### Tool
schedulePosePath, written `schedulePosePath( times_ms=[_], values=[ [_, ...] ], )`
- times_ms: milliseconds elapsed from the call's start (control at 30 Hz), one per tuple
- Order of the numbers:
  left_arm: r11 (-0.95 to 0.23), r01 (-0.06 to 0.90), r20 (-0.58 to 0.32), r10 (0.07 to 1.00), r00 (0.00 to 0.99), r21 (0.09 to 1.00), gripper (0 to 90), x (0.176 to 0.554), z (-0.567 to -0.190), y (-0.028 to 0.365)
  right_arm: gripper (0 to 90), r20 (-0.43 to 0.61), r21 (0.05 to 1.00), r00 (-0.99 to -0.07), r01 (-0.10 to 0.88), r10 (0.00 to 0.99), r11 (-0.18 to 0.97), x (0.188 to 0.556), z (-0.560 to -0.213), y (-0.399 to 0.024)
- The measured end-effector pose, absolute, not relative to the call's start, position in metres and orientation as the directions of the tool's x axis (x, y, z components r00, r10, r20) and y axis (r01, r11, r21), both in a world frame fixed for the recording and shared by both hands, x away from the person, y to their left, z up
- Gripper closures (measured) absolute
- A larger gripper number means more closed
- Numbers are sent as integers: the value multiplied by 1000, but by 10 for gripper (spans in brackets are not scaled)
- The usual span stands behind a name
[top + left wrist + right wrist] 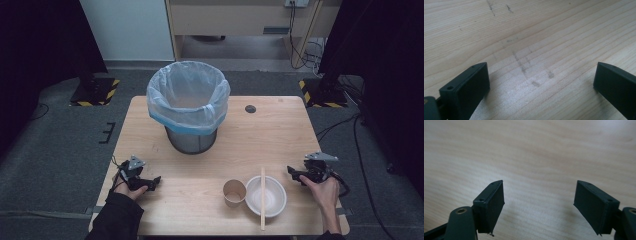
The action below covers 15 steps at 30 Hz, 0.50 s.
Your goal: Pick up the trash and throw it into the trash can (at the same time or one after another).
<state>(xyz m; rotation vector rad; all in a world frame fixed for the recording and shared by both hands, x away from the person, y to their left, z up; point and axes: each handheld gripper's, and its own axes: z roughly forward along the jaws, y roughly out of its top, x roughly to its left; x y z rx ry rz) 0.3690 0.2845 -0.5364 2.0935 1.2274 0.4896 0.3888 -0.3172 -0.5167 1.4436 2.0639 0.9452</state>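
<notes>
A wire bin lined with a pale blue bag (189,105) stands at the back middle of the wooden table (280,130). Near the front edge sit a brown paper cup (234,192) and a white bowl (266,196) with a wooden chopstick (262,197) laid across it. My left gripper (156,182) rests on the table at the front left, held by a hand in a dark sleeve. Its jaws stand wide apart over bare wood (541,82). My right gripper (291,173) rests at the front right, just right of the bowl, open (539,200) with nothing between its jaws.
A small dark round mark (250,109) lies on the table behind and right of the bin. Black stands with yellow-striped bases (95,92) flank the table on the grey carpet. Cables (350,130) trail on the floor at the right.
</notes>
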Motion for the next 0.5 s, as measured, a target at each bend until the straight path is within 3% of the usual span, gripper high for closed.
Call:
schedulePosePath(
  times_ms=[267,500],
  values=[
    [-348,626,-7,871,492,698,0,369,-537,284,253,68,825,-353,546,933,146,369,-481,-312],
    [-337,626,-23,869,494,703,0,369,-536,286,264,67,848,-411,503,909,165,354,-464,-296]
  ],
)
